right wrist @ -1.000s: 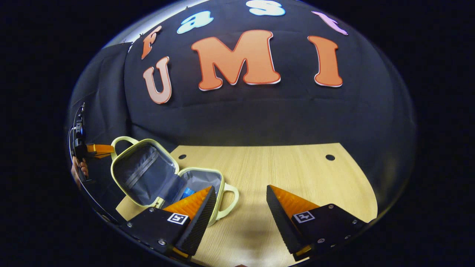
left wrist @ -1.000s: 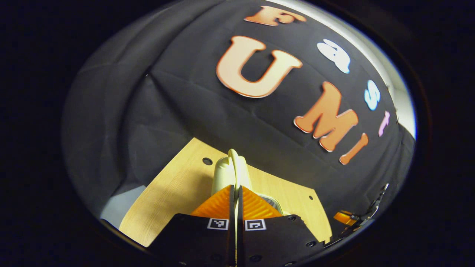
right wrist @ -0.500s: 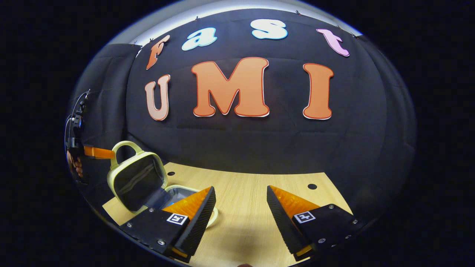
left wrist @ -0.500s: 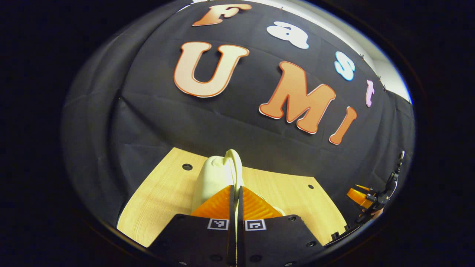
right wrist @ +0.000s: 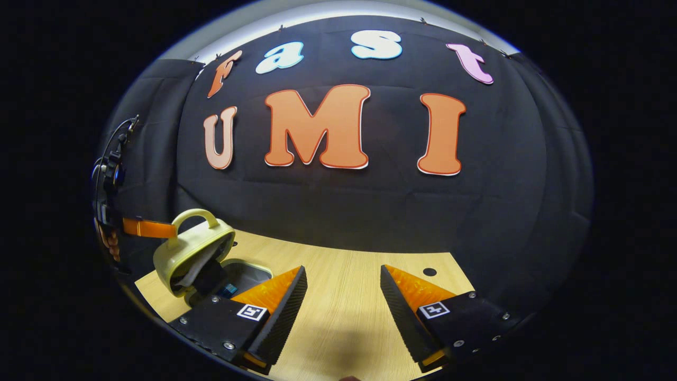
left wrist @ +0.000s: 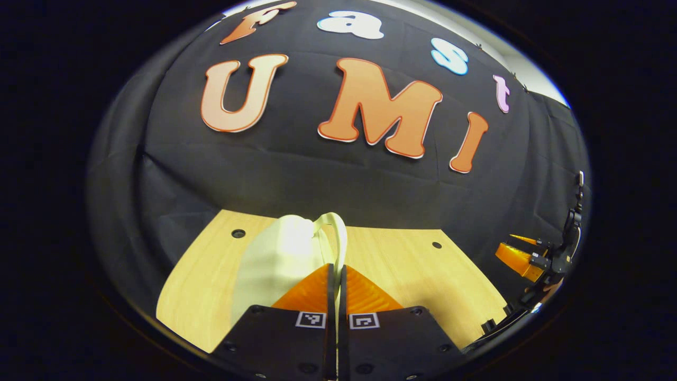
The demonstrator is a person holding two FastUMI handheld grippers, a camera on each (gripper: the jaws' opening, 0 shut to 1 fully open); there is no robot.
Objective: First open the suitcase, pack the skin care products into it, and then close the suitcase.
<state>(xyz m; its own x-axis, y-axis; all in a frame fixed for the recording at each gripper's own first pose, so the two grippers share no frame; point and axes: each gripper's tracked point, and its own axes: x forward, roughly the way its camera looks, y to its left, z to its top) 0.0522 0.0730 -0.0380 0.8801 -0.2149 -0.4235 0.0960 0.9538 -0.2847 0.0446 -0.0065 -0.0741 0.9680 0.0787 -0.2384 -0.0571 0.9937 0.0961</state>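
Note:
A small pale yellow-green suitcase (right wrist: 185,251) lies at the left of the wooden table (right wrist: 344,317). Its lid (left wrist: 275,259) is tilted partway down over the grey-lined base (right wrist: 248,271). A blue skin care item (right wrist: 230,289) peeks out inside the base. My left gripper (left wrist: 335,267) is shut on the lid's handle (left wrist: 338,235). In the right gripper view its orange fingers (right wrist: 151,228) reach the handle (right wrist: 198,214) from the left. My right gripper (right wrist: 342,275) stands open above the bare table, to the right of the suitcase, holding nothing.
The table has small round holes (right wrist: 429,272) near its back edge, and the black cloth wall hangs close behind it. A hand (right wrist: 108,241) holds the left gripper at the far left. The right gripper (left wrist: 521,259) appears far off at the right of the left gripper view.
The lid has swung from wide open to tilted over the base, pulled by my left gripper on its handle. The right gripper stayed open and drew slightly back from the suitcase.

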